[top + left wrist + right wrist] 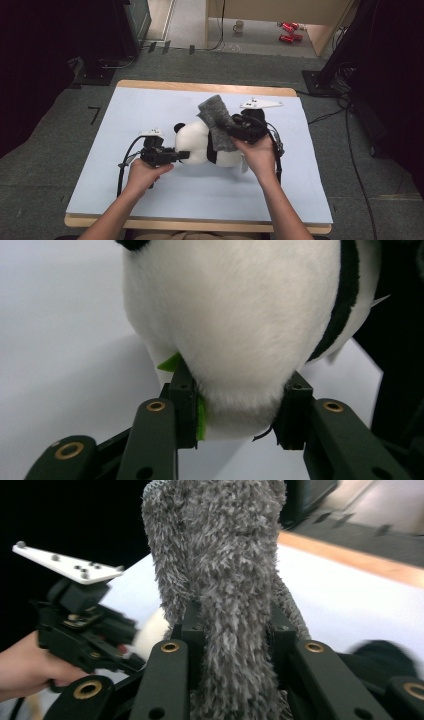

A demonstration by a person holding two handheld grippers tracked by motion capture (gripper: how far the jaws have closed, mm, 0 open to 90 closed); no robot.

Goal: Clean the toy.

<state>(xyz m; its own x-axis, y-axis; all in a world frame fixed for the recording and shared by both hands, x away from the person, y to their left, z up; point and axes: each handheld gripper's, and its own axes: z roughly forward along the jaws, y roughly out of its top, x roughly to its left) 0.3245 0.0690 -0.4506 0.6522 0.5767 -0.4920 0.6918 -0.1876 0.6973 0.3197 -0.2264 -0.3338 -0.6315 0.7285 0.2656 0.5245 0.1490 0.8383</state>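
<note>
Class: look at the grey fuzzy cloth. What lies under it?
The grey fuzzy cloth drapes over the toy panda, held by the right gripper. The panda's middle beneath is covered.

A lab-like recording room, set up for handling trials

A wooden table point(200, 86) covered by a pale blue sheet point(150, 190) is placed on grey carpet point(60, 150). Dark stands point(100, 65) and trailing cables point(350, 150) are seen at the far left and right. Beyond the far edge, a mug point(239, 26) and red cans point(289, 31) are left on the floor beside a wooden partition point(280, 10).
</note>
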